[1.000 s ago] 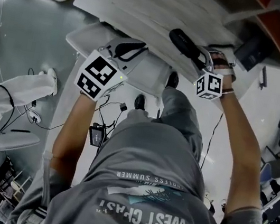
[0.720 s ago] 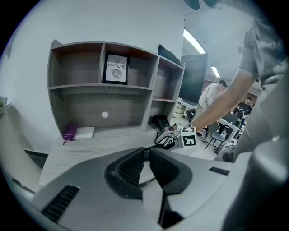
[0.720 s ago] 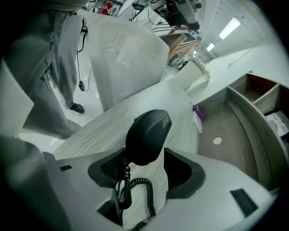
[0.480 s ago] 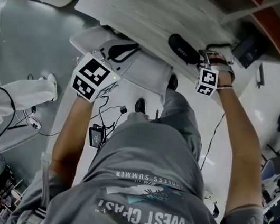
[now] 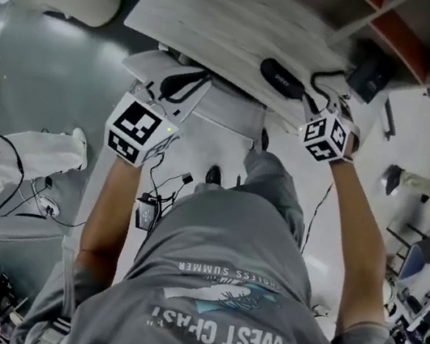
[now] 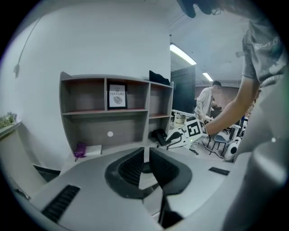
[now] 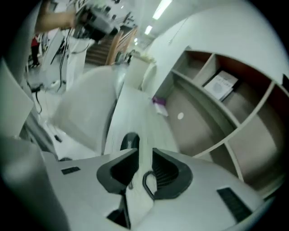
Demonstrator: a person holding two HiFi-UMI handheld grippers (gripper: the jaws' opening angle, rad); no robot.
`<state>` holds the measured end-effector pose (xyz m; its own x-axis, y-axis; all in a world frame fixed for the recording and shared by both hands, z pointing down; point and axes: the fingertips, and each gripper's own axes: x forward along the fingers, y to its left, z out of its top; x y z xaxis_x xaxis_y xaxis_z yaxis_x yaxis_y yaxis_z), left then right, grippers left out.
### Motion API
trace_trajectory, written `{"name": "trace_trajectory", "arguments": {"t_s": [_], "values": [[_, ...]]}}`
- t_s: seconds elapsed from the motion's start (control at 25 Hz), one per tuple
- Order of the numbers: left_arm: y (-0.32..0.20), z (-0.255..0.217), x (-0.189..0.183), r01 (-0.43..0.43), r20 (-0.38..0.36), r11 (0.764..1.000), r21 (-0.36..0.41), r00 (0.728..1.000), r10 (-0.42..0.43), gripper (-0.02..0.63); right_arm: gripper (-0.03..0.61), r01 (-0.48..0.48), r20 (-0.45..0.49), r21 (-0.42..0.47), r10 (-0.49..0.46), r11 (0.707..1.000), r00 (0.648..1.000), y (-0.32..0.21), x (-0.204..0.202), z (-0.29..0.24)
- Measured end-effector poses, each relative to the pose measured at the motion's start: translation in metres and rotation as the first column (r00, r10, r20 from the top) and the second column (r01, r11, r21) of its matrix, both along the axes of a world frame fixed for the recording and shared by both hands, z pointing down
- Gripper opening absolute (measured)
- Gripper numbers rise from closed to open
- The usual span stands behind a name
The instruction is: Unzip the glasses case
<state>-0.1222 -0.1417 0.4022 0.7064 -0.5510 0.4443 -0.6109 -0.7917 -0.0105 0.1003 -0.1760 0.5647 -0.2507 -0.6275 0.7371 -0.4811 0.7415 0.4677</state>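
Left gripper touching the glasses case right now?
Apart. Head view: left gripper sits at left, glasses case lies well to its right, bare table between them.

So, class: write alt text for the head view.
A dark glasses case lies on a pale desk beside the right gripper, whose jaws, gripping nothing, have just been closing. The person, seen from above, holds the left gripper further left.

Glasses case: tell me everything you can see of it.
The glasses case is a dark, oblong, round-ended pouch with small pale print. It looks closed; the zip is too small to make out. It lies flat near the front edge of the pale wood-grain table, and only the table touches it.
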Motion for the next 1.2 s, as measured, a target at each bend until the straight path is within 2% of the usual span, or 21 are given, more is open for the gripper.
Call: {"name": "trace_trajectory", "arguments": {"t_s": [0.08,0.16,0.24,0.36,0.48,0.56,0.72,0.92,1.2], "values": [[0.011,-0.019,0.001,-0.002,-0.032,0.998,0.057,0.999,0.004,0.032,0.022,-0.057,0.188,0.053,0.046,0.997,0.981,0.016,-0.025,-0.062],[0.023,-0.036,0.002,0.000,-0.063,0.994,0.108,0.998,0.007,0.023,0.009,-0.102,0.382,0.067,0.069,0.992,0.922,0.038,-0.050,-0.119],[0.036,-0.055,0.004,0.002,-0.099,0.986,0.164,0.995,0.014,0.012,0.009,-0.132,0.535,0.067,0.076,0.989,0.842,0.062,-0.070,-0.169],[0.057,-0.084,0.010,-0.005,-0.158,0.968,0.253,0.986,0.046,0.003,0.008,-0.162,0.685,0.059,0.078,0.985,0.724,0.095,-0.088,-0.229],[0.077,-0.110,0.017,-0.021,-0.204,0.946,0.323,0.975,0.091,0.002,0.006,-0.177,0.751,0.078,0.059,0.981,0.657,0.125,-0.097,-0.271],[0.090,-0.123,0.023,-0.031,-0.223,0.933,0.360,0.968,0.118,0.000,0.006,-0.184,0.771,0.091,0.048,0.979,0.636,0.145,-0.099,-0.289],[0.119,-0.139,0.030,-0.042,-0.253,0.921,0.388,0.956,0.150,0.001,0.006,-0.196,0.784,0.096,0.047,0.976,0.618,0.182,-0.099,-0.304],[0.143,-0.145,0.027,-0.055,-0.261,0.916,0.396,0.950,0.170,0.000,0.006,-0.212,0.797,0.097,0.051,0.972,0.602,0.216,-0.103,-0.312],[0.159,-0.144,0.016,-0.045,-0.276,0.920,0.390,0.947,0.163,0.000,0.006,-0.196,0.798,0.075,0.059,0.978,0.600,0.235,-0.116,-0.308]]}}
